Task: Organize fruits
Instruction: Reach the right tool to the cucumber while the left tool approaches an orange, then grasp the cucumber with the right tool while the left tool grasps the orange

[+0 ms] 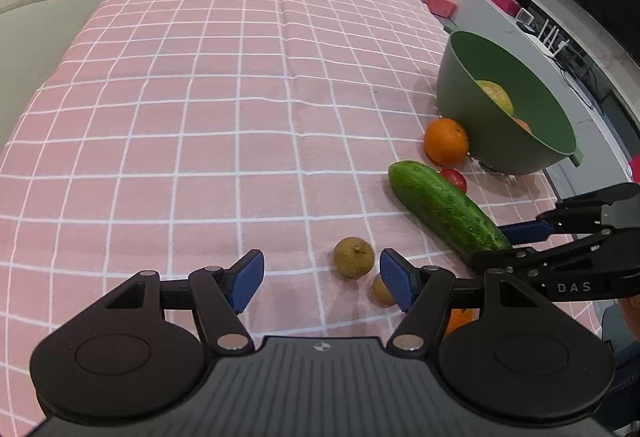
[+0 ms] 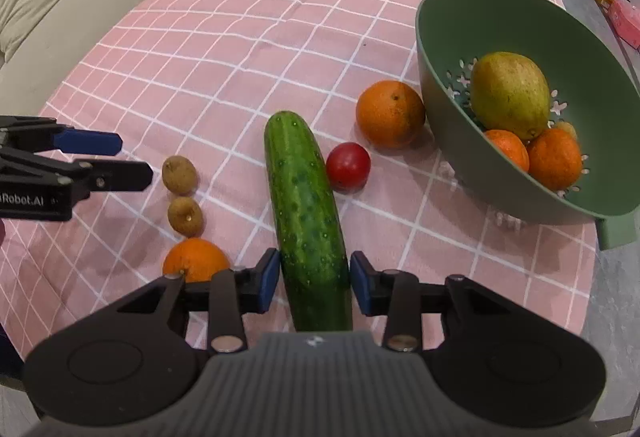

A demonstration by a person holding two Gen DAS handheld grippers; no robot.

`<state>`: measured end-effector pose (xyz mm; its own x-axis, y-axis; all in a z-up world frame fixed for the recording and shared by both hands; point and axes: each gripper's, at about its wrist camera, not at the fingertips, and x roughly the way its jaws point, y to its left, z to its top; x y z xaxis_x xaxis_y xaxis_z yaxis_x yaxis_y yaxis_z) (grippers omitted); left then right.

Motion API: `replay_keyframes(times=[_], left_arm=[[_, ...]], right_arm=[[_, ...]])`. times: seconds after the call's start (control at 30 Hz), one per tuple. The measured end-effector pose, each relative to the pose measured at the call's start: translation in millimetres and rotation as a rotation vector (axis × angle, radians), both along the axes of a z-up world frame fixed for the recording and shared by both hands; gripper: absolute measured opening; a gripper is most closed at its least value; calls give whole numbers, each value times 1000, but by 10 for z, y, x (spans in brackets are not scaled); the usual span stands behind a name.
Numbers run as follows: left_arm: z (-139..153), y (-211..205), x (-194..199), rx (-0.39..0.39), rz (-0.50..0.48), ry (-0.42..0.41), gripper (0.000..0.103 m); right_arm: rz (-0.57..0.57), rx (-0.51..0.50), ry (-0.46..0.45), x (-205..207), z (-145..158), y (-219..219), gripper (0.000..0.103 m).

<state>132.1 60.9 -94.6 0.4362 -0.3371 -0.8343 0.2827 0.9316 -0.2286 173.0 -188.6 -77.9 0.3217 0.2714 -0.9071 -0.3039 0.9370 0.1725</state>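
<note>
Right wrist view: the right gripper [image 2: 315,279] is spread around the near end of the cucumber [image 2: 306,205], pads just beside the skin, contact not confirmable. The green colander [image 2: 440,85] is located at 2 o'clock. The left gripper [image 1: 321,279] is held released over the tablecloth [image 1: 200,117], a small brown fruit [image 1: 354,257] between its fingertips.

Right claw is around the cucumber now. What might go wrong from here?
The right claw straddles the cucumber near its end, not the middle, so it may tip or slip once lifted. The tomato sits right beside it and could get knocked. The colander already holds a mango and oranges, leaving little room.
</note>
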Motion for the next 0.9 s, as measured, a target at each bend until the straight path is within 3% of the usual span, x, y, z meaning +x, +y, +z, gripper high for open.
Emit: replay_keyframes(times=[0.3, 0.67, 0.9], left_arm=[[-124, -119, 65, 17, -48, 7, 71], [45, -243, -106, -27, -123, 5, 71], [87, -448, -333, -34, -269, -14, 71]], right_arm=[[-19, 6, -31, 91, -77, 75, 38], [-19, 21, -34, 91, -99, 80, 38], [-48, 30, -16, 107, -53, 20, 35]])
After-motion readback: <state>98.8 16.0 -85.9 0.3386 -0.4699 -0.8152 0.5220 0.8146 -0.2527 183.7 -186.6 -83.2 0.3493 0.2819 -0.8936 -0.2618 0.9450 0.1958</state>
